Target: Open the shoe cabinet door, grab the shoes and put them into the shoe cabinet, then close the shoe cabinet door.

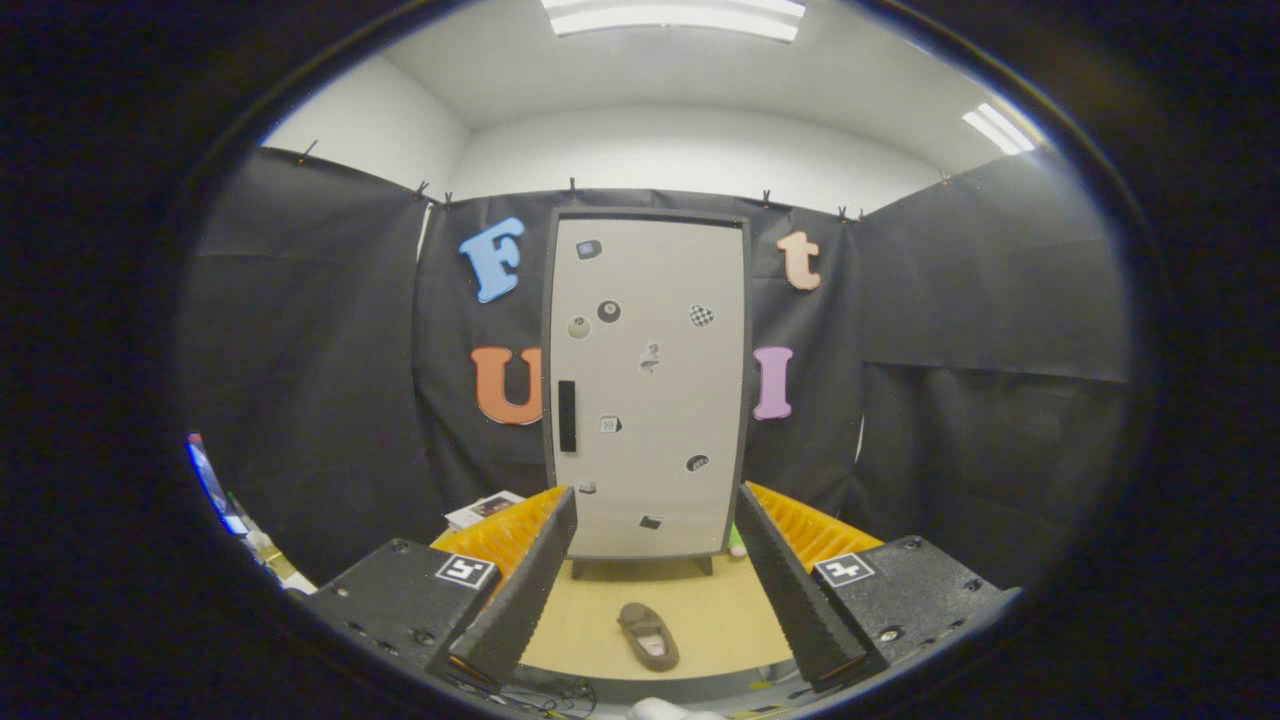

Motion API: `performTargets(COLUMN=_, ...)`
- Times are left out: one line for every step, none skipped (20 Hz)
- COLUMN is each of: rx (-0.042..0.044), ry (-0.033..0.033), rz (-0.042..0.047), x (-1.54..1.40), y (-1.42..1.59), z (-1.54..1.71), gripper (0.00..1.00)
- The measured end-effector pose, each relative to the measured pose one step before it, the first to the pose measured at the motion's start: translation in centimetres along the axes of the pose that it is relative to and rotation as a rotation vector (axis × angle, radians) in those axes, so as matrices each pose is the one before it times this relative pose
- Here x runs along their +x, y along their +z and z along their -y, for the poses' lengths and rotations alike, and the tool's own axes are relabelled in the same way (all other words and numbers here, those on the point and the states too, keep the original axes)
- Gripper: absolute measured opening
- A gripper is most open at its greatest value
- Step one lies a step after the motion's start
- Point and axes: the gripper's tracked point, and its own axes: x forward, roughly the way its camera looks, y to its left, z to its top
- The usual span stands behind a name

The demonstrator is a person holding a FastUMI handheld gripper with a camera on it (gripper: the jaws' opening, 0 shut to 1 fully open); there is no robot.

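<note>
A tall pale shoe cabinet (648, 385) stands ahead against the booth wall, its door shut. A dark vertical handle (567, 415) sits on the door's left side, and small stickers dot the door. A brown shoe (649, 635) lies on the wooden floor between my fingers, in front of the cabinet. My gripper (655, 585) is open, held back from both cabinet and shoe, with nothing between its fingers (530, 590).
The wooden floor (720, 610) runs from the cabinet feet toward me. Some papers or a box (485, 508) lie on the floor left of the cabinet. A small green item (737, 545) sits by the cabinet's right foot. Cables (540, 692) run below the fingers.
</note>
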Motion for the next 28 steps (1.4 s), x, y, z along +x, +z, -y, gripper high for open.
performTargets(rx=0.00203, ry=0.01599, rz=-0.00342, x=1.234, y=-0.120, z=-0.846, gripper=1.00)
performTargets(rx=-0.00303, ry=0.00946, rz=0.00725, x=1.590, y=0.339, z=-0.786, gripper=1.00)
performTargets(rx=-0.00849, ry=0.00766, rz=0.00555, x=1.421, y=0.229, z=-0.580, gripper=1.00)
performTargets(rx=-0.00491, ry=0.01704, rz=0.00154, x=1.660, y=0.233, z=-0.824, gripper=1.00)
performTargets(rx=0.00217, ry=0.02166, rz=0.01033, x=1.627, y=0.193, z=-0.925, gripper=1.00)
performTargets(rx=0.00017, ry=0.01830, rz=0.00942, x=1.639, y=0.167, z=-0.832, gripper=1.00)
performTargets(rx=-0.00360, ry=0.01228, rz=0.00603, x=1.823, y=0.253, z=-0.452, gripper=1.00)
performTargets(rx=0.00008, ry=0.01041, rz=0.00930, x=1.903, y=0.105, z=-0.510, gripper=1.00)
performTargets(rx=0.00391, ry=0.01169, rz=-0.00173, x=2.030, y=-0.119, z=-0.479, gripper=1.00)
performTargets(rx=0.00553, ry=0.01178, rz=-0.00253, x=2.001, y=-0.104, z=-0.474, gripper=1.00)
performTargets(rx=0.00051, ry=0.00443, rz=0.00288, x=2.109, y=-0.037, z=-0.211, gripper=1.00)
performTargets(rx=-0.00843, ry=-0.00158, rz=-0.01185, x=2.072, y=-0.190, z=0.067, gripper=1.00)
performTargets(rx=0.00530, ry=0.00045, rz=0.01016, x=2.185, y=0.122, z=0.076, gripper=1.00)
performTargets(rx=0.00353, ry=-0.00700, rz=0.00032, x=2.421, y=-0.092, z=0.221, gripper=1.00)
performTargets(rx=-0.00059, ry=-0.00612, rz=-0.00391, x=2.143, y=-0.167, z=0.083, gripper=1.00)
performTargets(rx=0.00175, ry=-0.00253, rz=-0.01080, x=2.004, y=-0.673, z=-0.119, gripper=1.00)
performTargets(rx=0.00295, ry=-0.00126, rz=-0.01100, x=1.786, y=-0.330, z=-0.014, gripper=1.00)
performTargets(rx=0.01034, ry=0.00013, rz=-0.00518, x=1.664, y=-0.395, z=-0.050, gripper=0.99)
performTargets(rx=0.00716, ry=0.00427, rz=-0.01060, x=1.574, y=-0.348, z=-0.119, gripper=0.98)
performTargets(rx=0.00608, ry=0.00468, rz=-0.01598, x=1.419, y=-0.661, z=-0.201, gripper=0.98)
performTargets(rx=0.00647, ry=0.01100, rz=-0.01478, x=1.135, y=-0.538, z=-0.335, gripper=0.97)
performTargets(rx=0.00463, ry=0.01776, rz=-0.01830, x=1.072, y=-0.625, z=-0.497, gripper=0.96)
performTargets(rx=-0.00277, ry=0.02353, rz=-0.00762, x=0.764, y=-0.325, z=-0.559, gripper=0.95)
performTargets(rx=-0.00563, ry=0.00203, rz=-0.00743, x=0.602, y=-0.440, z=-0.161, gripper=0.95)
performTargets(rx=-0.00459, ry=0.00404, rz=-0.00050, x=0.421, y=-0.084, z=-0.146, gripper=0.93)
performTargets(rx=0.00254, ry=-0.00337, rz=0.00110, x=0.341, y=-0.152, z=-0.066, gripper=0.92)
performTargets(rx=0.00673, ry=-0.00537, rz=-0.00093, x=0.172, y=-0.147, z=-0.050, gripper=0.87)
performTargets(rx=0.00439, ry=-0.00171, rz=-0.00188, x=0.219, y=-0.048, z=-0.111, gripper=0.83)
